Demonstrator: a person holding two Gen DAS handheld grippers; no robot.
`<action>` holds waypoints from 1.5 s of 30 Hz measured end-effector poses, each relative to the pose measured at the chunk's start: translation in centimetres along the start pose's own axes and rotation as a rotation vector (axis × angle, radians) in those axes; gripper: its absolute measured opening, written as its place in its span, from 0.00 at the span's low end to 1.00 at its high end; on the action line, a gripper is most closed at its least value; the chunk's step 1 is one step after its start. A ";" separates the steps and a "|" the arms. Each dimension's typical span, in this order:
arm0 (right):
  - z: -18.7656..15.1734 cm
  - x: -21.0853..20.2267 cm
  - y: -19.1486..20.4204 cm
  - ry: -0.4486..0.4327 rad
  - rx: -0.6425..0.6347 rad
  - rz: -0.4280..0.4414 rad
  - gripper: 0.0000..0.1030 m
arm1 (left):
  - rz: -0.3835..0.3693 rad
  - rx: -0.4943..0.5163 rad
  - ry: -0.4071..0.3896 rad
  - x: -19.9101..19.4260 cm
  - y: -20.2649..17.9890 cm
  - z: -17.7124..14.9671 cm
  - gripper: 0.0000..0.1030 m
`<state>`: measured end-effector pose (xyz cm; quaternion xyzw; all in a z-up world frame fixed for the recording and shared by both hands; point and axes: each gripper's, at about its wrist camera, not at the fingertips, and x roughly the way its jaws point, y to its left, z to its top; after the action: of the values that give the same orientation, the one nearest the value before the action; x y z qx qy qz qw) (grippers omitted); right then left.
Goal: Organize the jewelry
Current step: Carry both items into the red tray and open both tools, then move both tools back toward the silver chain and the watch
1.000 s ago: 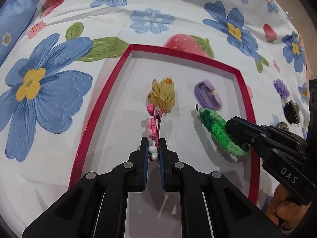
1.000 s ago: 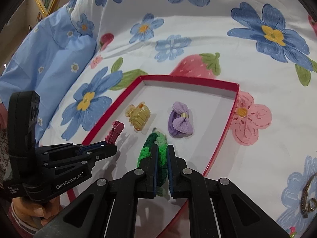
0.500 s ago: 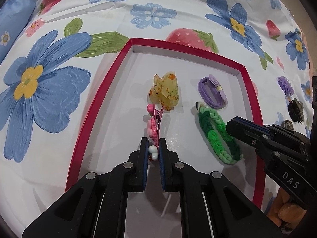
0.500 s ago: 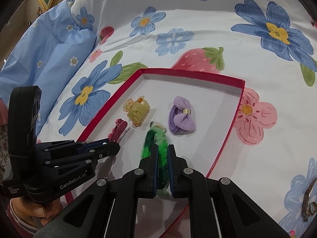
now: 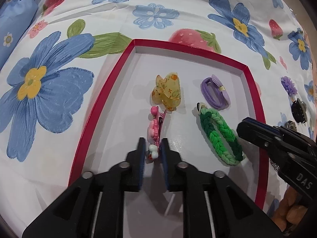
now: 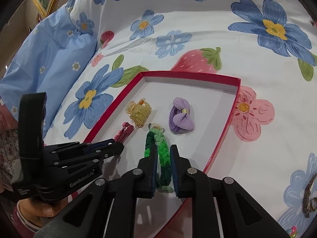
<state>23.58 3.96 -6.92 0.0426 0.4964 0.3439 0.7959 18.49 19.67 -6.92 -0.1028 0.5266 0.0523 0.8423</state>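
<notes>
A red-rimmed tray (image 5: 95,109) (image 6: 223,138) lies on a flowered bedspread. In it are a yellow claw clip (image 5: 166,91) (image 6: 139,113), a purple bow hair tie (image 5: 215,92) (image 6: 181,117), a green braided band (image 5: 220,136) (image 6: 161,144) and a pink flower hair clip (image 5: 154,127) (image 6: 125,130). My left gripper (image 5: 152,148) (image 6: 118,148) points down at the pink clip's near end; its jaws are opening and the clip lies between the pads, unpressed. My right gripper (image 6: 162,158) (image 5: 240,127) straddles the green band, its jaws opening with gaps beside the braid.
On the bedspread right of the tray lie a purple flower hair tie (image 5: 288,84) and a black clip (image 5: 298,110). A metal piece (image 6: 309,198) lies at the right wrist view's far right. A blue pillow (image 6: 49,59) sits left of the tray.
Both pairs of jaws have parted from the pieces they pinched. The green band now lies flat in the tray, and the pink clip rests there too. Neither hand has shifted.
</notes>
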 end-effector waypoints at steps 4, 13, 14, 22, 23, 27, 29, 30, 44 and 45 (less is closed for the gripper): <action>-0.1 -1.6 -0.2 -0.038 0.014 0.016 0.35 | -0.012 -0.014 -0.030 -1.2 0.0 -0.2 0.36; -1.3 -7.6 -2.1 -0.139 0.064 0.019 0.40 | -0.088 -0.020 -0.114 -5.3 -2.2 -1.1 0.55; -1.6 -8.2 -2.5 -0.145 0.071 0.013 0.40 | -0.094 -0.019 -0.118 -5.5 -2.6 -1.2 0.56; -4.1 -13.3 -6.2 -0.204 0.137 -0.045 0.40 | -0.156 0.017 -0.142 -7.9 -6.1 -2.2 0.59; -4.4 -13.9 -6.6 -0.211 0.145 -0.051 0.40 | -0.164 0.023 -0.143 -8.2 -6.6 -2.3 0.59; -5.8 -16.1 -8.4 -0.236 0.180 -0.078 0.41 | -0.179 0.056 -0.147 -8.9 -8.4 -2.7 0.59; -6.4 -17.2 -9.1 -0.249 0.193 -0.093 0.42 | -0.187 0.075 -0.147 -9.2 -9.3 -2.9 0.60; -6.8 -17.7 -9.5 -0.255 0.200 -0.100 0.42 | -0.191 0.085 -0.146 -9.3 -9.8 -3.0 0.60; -9.9 -20.1 -13.9 -0.270 0.264 -0.165 0.42 | -0.211 0.205 -0.093 -7.9 -15.7 -4.6 0.61; -9.9 -20.1 -14.1 -0.268 0.265 -0.171 0.42 | -0.212 0.213 -0.087 -7.7 -16.1 -4.6 0.61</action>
<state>17.13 -21.33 -2.39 0.1500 0.4289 0.1983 0.8685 14.23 3.15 -0.09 -0.0655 0.4785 -0.0887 0.8712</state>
